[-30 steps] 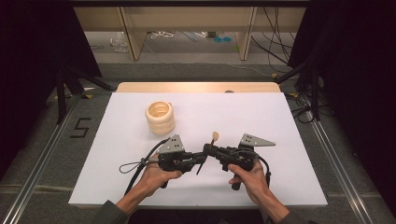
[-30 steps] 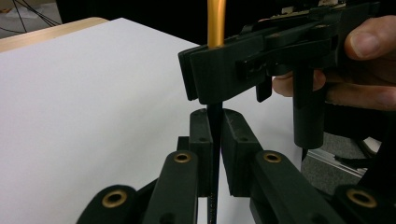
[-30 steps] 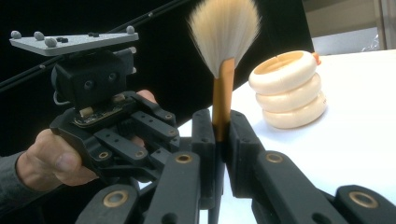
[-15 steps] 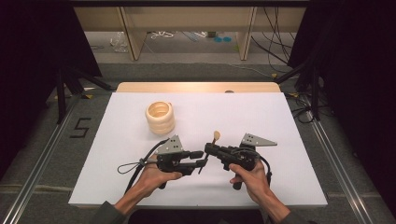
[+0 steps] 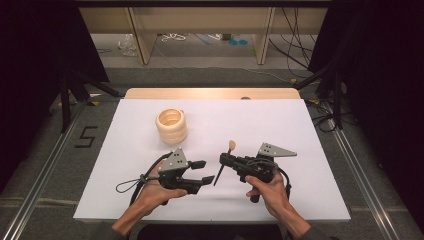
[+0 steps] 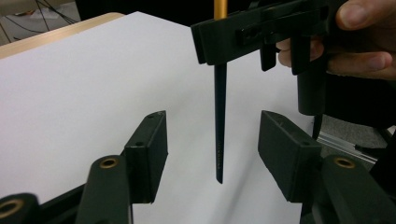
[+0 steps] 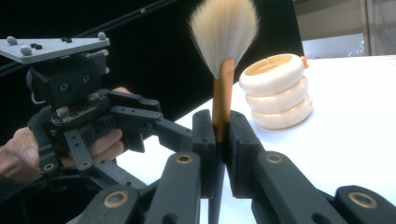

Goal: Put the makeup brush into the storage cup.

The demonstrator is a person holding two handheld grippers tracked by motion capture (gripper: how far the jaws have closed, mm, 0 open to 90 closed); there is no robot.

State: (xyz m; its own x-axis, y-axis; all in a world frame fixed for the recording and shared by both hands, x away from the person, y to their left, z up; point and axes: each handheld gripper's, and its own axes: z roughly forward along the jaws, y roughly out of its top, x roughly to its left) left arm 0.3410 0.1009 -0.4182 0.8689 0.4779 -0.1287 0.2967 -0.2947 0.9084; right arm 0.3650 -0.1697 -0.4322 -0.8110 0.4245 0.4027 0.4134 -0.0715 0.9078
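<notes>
Gripping: right gripper [image 5: 223,159] has its jaws clenched on a brush [image 5: 225,161] at the gold ferrule, bristles above the jaws, dark handle tip hanging below.
Left gripper [image 5: 199,171]: jaws spread and released; the handle tip hangs between them, touching neither.
Room: bare white surface [image 5: 300,130] beyond both jaws; its near edge lies just behind the hands.
Ring stack [image 5: 171,125]: cream, well beyond the left jaws.
Right gripper view: fanned pale bristles [image 7: 225,31], the stacked rings behind them.
Left gripper view: gaps on each side of the handle [image 6: 219,126].
</notes>
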